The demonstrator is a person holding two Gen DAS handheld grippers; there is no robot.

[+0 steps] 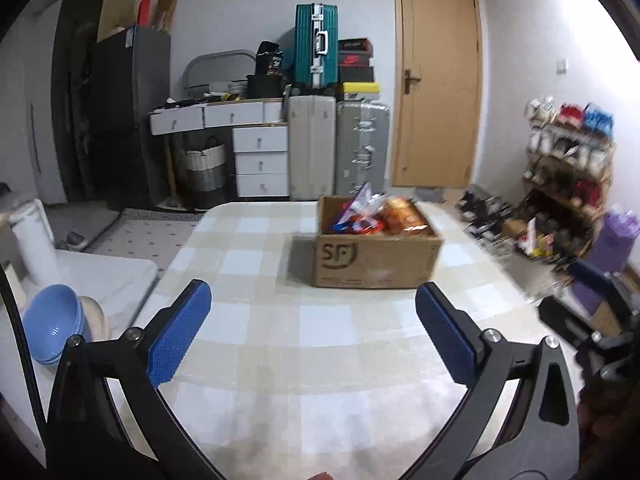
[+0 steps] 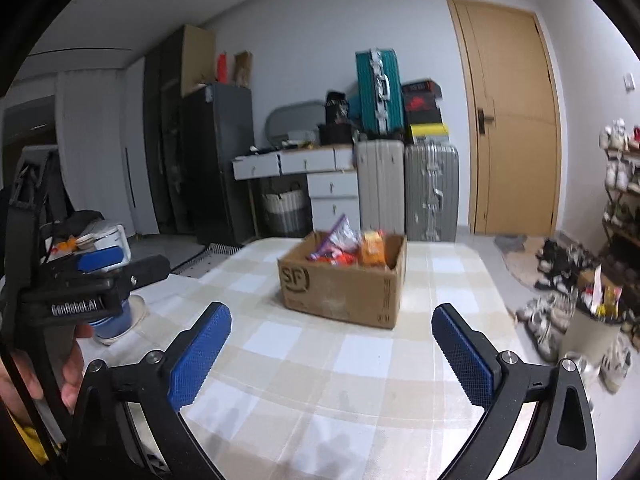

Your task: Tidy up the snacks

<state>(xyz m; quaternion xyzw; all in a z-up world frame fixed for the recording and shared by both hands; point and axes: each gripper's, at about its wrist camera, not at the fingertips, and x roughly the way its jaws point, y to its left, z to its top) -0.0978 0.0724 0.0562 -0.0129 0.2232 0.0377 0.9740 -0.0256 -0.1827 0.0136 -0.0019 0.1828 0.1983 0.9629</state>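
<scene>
A brown cardboard box point(image 1: 376, 258) point(image 2: 340, 288) stands on the checked tablecloth, holding several snack bags point(image 1: 374, 214) point(image 2: 348, 250), orange, red and clear ones. My left gripper point(image 1: 313, 294) hovers over the table short of the box, open, nothing between its blue pads. My right gripper point(image 2: 331, 318) is likewise open and empty, a little nearer than the box. In the right wrist view the left gripper point(image 2: 100, 260) shows side-on at the left edge, held by a hand point(image 2: 74, 364).
The table point(image 1: 260, 320) point(image 2: 320, 368) has a beige and white checked cloth. Blue bowls point(image 1: 54, 326) are stacked off its left side. A white cylinder point(image 1: 34, 240) stands at left. Drawers, suitcases point(image 1: 340, 152) and a door stand behind; shoes and a shoe rack point(image 1: 560, 184) at right.
</scene>
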